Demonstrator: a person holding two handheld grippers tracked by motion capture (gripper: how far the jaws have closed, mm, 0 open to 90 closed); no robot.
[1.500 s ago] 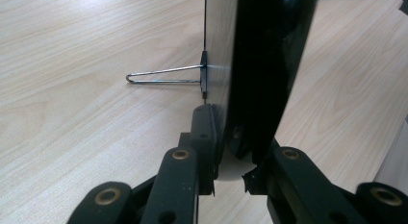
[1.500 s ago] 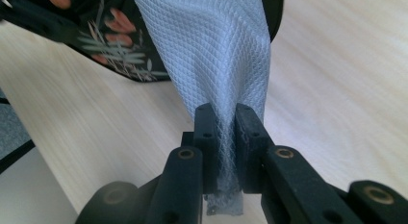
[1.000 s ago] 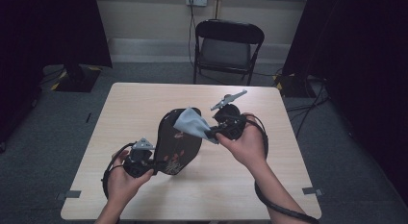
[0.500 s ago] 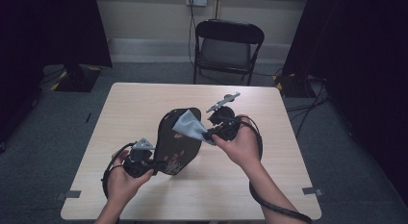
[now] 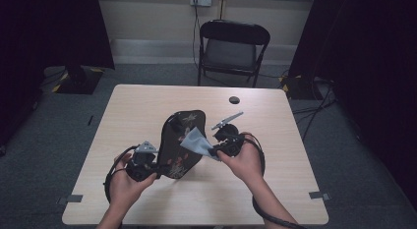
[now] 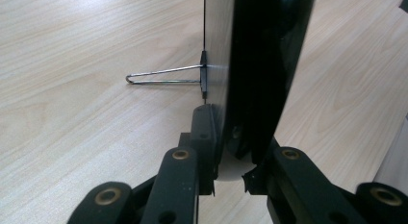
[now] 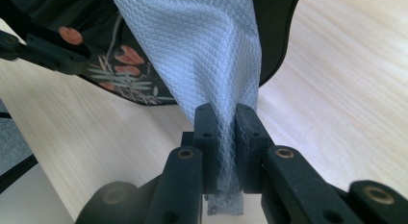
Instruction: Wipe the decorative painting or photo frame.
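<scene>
Now the jaws of the right gripper [image 7: 223, 123] are clenched on a light blue cloth [image 7: 202, 51], w/ its free part lying against the black tray [image 5: 179, 143], on the flower-painted face. Jaws of the left gripper [image 6: 231, 161] are clamped on the tray's lower edge, so the tray stands tilted up over the table [image 5: 147, 106], approx. in the middle, between both hands. A wire stand [image 6: 163, 75] sticks out from the tray's back.

One tray [image 5: 179, 145], one cloth [image 5: 196, 140], one chair [image 5: 233, 47].
</scene>
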